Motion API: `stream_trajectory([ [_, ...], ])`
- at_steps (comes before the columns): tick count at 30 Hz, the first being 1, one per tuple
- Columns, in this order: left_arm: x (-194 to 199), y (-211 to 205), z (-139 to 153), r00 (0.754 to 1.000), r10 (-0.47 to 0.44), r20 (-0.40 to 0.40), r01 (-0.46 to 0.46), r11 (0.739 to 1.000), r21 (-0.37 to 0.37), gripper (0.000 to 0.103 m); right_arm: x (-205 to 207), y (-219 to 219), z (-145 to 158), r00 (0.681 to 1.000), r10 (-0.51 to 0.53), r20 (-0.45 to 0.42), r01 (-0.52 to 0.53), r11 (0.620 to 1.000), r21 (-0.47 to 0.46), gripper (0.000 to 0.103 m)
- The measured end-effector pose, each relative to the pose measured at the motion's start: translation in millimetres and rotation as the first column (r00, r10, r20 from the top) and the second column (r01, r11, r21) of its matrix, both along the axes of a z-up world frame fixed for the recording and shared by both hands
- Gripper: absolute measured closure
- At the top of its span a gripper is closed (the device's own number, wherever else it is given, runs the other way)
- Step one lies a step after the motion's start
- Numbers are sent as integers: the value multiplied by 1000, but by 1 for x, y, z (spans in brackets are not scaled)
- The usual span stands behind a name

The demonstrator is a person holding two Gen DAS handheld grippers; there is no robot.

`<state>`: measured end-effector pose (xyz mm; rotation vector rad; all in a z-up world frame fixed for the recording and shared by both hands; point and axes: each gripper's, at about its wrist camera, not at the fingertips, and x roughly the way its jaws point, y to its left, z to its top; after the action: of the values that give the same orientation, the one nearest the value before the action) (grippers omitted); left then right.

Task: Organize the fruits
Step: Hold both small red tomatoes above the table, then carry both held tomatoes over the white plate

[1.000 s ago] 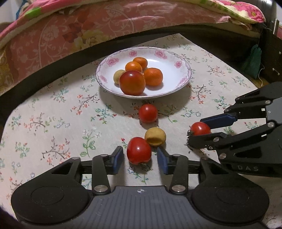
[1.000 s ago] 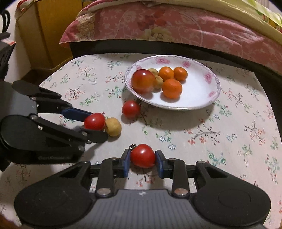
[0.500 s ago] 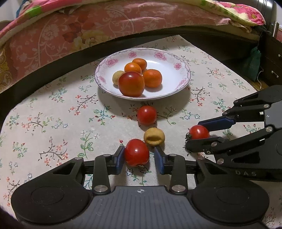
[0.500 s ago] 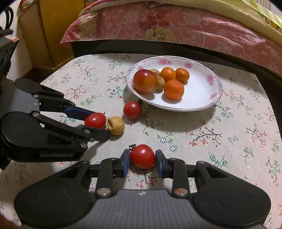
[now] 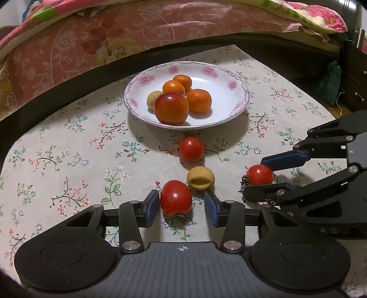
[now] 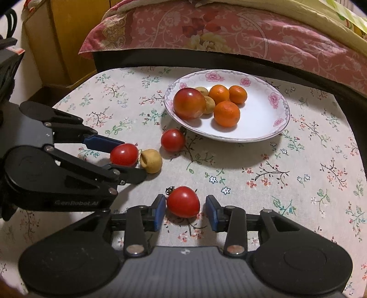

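Left hand-held gripper (image 5: pixel 181 207): jaws apart, left pad touching a tomato (image 5: pixel 176 197) on the worktop (image 5: pixel 68 149), right pad clear of it. Tan fruit (image 5: pixel 200 178) just beyond; another tomato (image 5: pixel 191 149) farther, near the plate (image 5: pixel 231 78) of fruit. Right hand-held gripper (image 6: pixel 185 209): jaws apart around a stemmed tomato (image 6: pixel 183 201), gaps either side.

This was a home, most likely a bedroom. A small table covered by a floral tablecloth (image 6: pixel 298 183) stood right against a bed draped in a pink flowered quilt (image 6: pixel 229 29) (with a brighter pink-and-green blanket (image 5: pixel 316 16) piled on top). A flower-rimmed china plate (image 6: pixel 270 110) held fruit, and a yellow wooden cabinet (image 6: pixel 62 39) stood beside the bed.
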<state>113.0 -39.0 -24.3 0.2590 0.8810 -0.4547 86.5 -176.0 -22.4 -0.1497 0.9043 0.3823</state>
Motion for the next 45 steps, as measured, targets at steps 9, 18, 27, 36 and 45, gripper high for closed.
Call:
stream_trajectory([
  [9,-3,-3,4,1000,-15,11,15,999,39,66,2,-1,2,1000,-23,-8,23,1000,12,79],
  [18,-2,2,2,1000,5,2,-5,1000,11,64,4,-3,3,999,-33,-12,34,999,19,79],
  [27,-3,0,4,1000,10,-7,-9,1000,7,67,4,-3,6,999,-37,-6,38,999,34,79],
  [36,-1,-1,22,1000,9,25,-9,1000,-28,67,8,-10,17,997,-73,19,72,996,59,79],
  [45,7,-8,35,999,19,48,-16,998,-64,67,12,-12,27,995,-90,41,87,993,82,79],
])
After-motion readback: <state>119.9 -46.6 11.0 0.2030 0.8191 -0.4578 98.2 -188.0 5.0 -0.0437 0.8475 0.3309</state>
